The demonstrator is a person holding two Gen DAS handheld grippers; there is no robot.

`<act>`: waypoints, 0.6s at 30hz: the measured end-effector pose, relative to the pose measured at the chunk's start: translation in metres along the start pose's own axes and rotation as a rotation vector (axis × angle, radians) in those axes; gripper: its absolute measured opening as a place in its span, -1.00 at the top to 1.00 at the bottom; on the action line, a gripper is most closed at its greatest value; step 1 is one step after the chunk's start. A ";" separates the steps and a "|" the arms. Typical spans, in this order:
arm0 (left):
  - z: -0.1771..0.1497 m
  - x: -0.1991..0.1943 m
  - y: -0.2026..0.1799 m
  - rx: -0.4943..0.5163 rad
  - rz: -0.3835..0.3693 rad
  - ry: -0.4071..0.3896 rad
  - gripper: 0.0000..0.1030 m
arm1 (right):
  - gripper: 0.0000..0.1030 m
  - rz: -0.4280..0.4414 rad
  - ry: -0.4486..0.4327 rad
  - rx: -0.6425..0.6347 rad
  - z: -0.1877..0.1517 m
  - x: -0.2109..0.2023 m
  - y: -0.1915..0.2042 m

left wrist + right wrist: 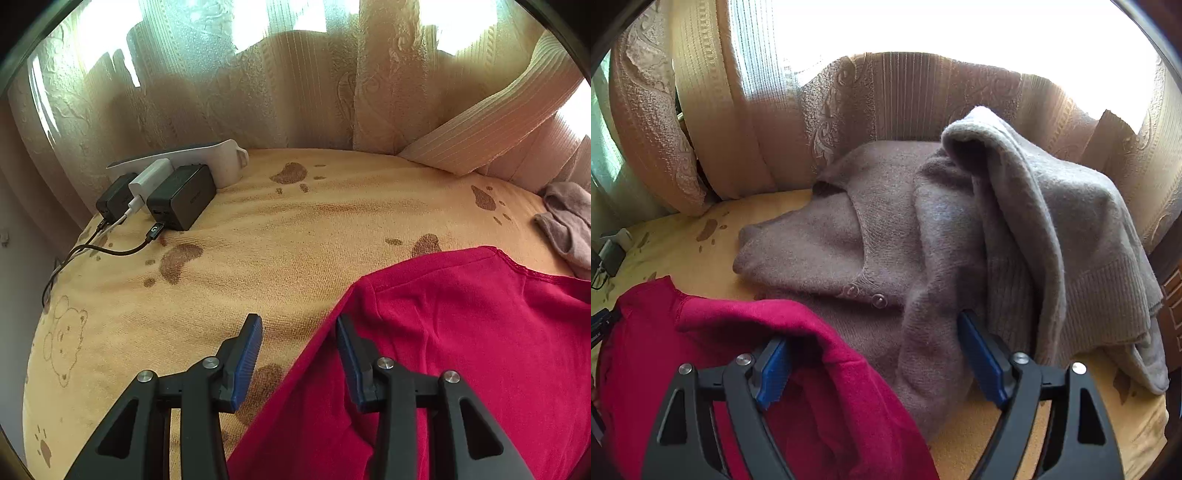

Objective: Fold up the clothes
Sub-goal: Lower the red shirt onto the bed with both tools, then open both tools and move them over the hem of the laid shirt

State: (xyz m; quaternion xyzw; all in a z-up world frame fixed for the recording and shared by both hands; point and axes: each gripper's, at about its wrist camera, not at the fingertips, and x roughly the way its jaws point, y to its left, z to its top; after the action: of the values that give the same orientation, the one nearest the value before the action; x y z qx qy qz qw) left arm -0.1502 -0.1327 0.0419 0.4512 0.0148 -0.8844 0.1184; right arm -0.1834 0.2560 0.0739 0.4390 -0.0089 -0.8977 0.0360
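L wrist: left gripper (299, 334) spread (empty) | right gripper (873, 343) spread over red top (827, 387)

We see a bed covered by a yellow blanket (280, 236) printed with brown paw marks and bear outlines. Directly on it, under and to the right of the left tongs, lies a red garment (461, 332). Far ahead and left of those tongs sits a white power strip (221, 158) with chargers (181, 195) plugged in, cables trailing off the edge. Ahead of the right tongs lie a mauve cardigan (849, 236) and, partly over it, a grey knit (1052, 229).
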 end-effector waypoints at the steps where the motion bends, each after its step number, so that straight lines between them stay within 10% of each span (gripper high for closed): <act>1: -0.003 -0.004 0.001 0.002 -0.002 -0.005 0.16 | -0.66 -0.002 -0.007 -0.006 -0.003 -0.004 -0.001; 18: -0.083 -0.109 -0.038 0.088 -0.203 -0.101 0.16 | -0.66 -0.099 -0.152 -0.121 -0.122 -0.104 -0.067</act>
State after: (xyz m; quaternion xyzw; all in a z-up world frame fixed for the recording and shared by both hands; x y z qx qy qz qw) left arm -0.0312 -0.0629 0.0772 0.4070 0.0155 -0.9133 0.0090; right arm -0.0273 0.3324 0.0781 0.3664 0.0643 -0.9281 0.0171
